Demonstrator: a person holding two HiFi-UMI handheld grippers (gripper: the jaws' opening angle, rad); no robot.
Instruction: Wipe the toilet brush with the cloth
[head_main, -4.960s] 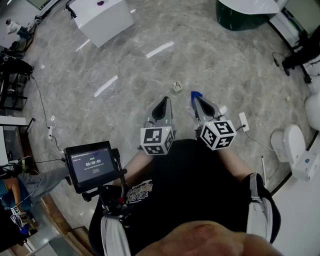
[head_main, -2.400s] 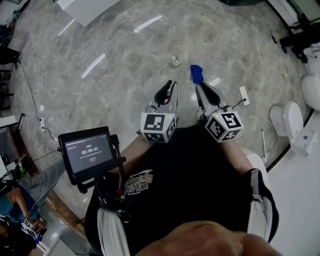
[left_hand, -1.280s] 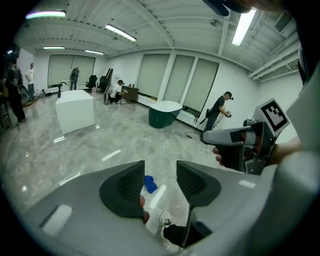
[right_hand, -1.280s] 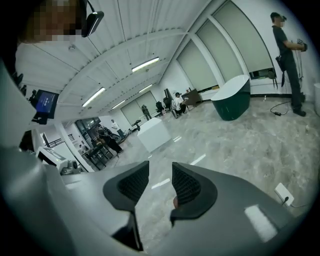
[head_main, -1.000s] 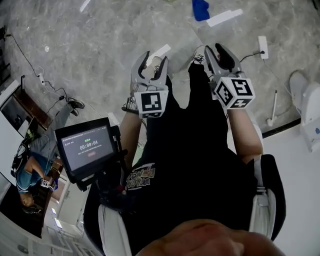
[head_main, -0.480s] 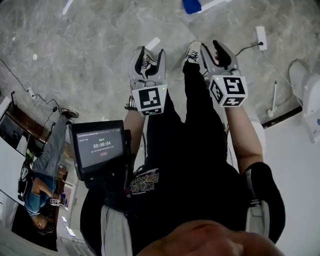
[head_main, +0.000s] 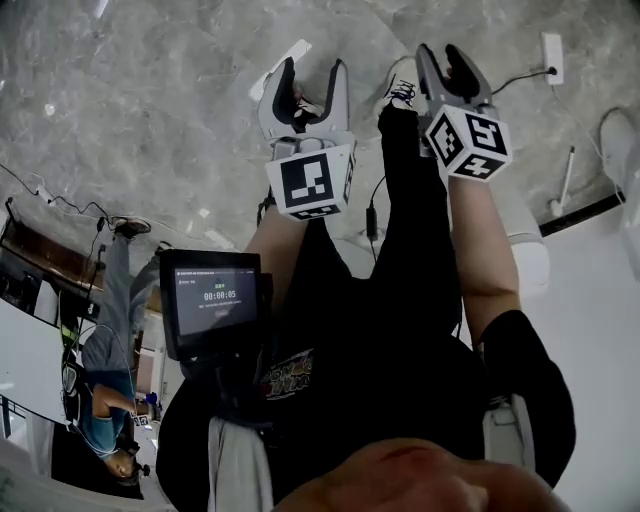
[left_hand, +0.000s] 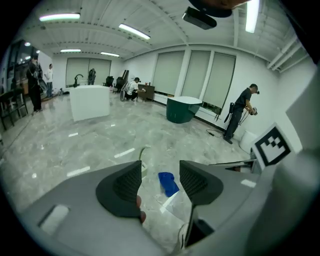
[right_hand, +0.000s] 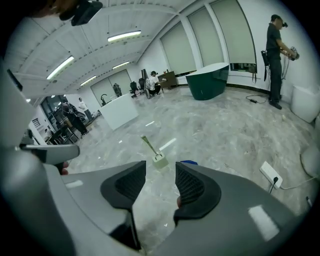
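My left gripper (left_hand: 160, 169), right gripper (right_hand: 160, 176): jaws just opening, empty. Toilet brush (right_hand: 159, 160): pale square holder, slanted handle. Cloth (left_hand: 168, 183) blue.

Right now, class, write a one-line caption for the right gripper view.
Right gripper, its empty jaws just opened wider, faces the toilet brush standing on the floor.

Dressed in a black short-sleeved T-shirt (head_main: 400, 400) with a small pale print on the chest, black trousers (head_main: 405, 210) and a white trainer (head_main: 402, 90) with dark laces. White straps (head_main: 232, 465) at the shoulders. Small dark screen (head_main: 212, 303) on a black chest mount, lit with a timer. Thin black cable (head_main: 371, 205) down the front. Left gripper (head_main: 310, 80) and right gripper (head_main: 447, 68) shelled in smooth grey, each topped with 1 white cube (head_main: 312, 182) of black square markers. Black ribbed pads (left_hand: 125, 186) lining the jaws.
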